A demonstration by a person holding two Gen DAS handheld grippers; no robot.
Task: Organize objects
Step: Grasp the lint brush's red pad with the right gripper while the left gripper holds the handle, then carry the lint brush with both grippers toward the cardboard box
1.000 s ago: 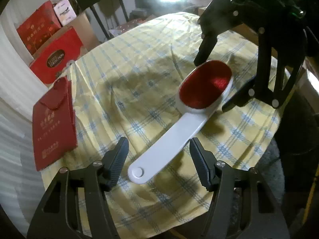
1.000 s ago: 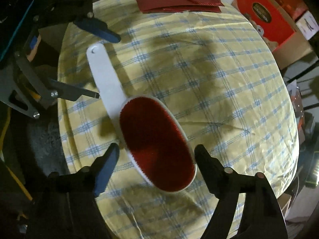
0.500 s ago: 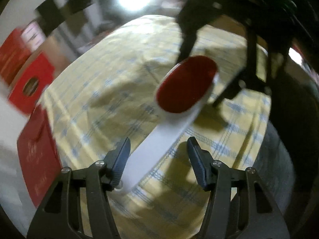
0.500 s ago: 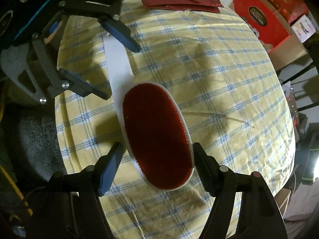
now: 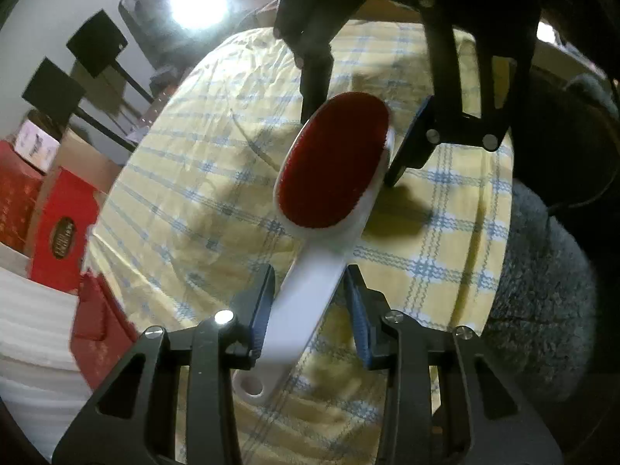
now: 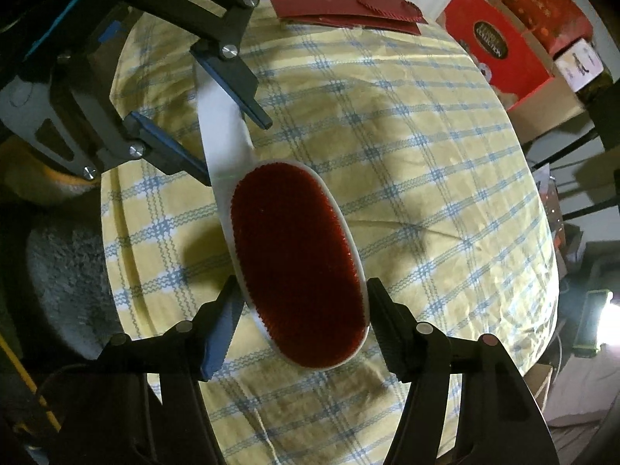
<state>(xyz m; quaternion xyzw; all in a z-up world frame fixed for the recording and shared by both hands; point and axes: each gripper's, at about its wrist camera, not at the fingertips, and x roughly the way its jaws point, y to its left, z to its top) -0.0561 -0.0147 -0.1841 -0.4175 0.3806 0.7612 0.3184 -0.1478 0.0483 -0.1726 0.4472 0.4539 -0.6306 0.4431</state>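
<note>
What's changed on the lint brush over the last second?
The left gripper has closed in on the lint brush handle; the right gripper has narrowed around its red head. The brush looks lifted off the tablecloth. The red bag hasn't moved.

Home — checked tablecloth (image 6: pixel 426 178), gift boxes (image 6: pixel 503 46)

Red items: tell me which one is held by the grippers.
The lint brush with the red pad and white handle, held between both grippers above the cloth. The flat red gift bag lies at the table edge; the red box sits beyond.
</note>
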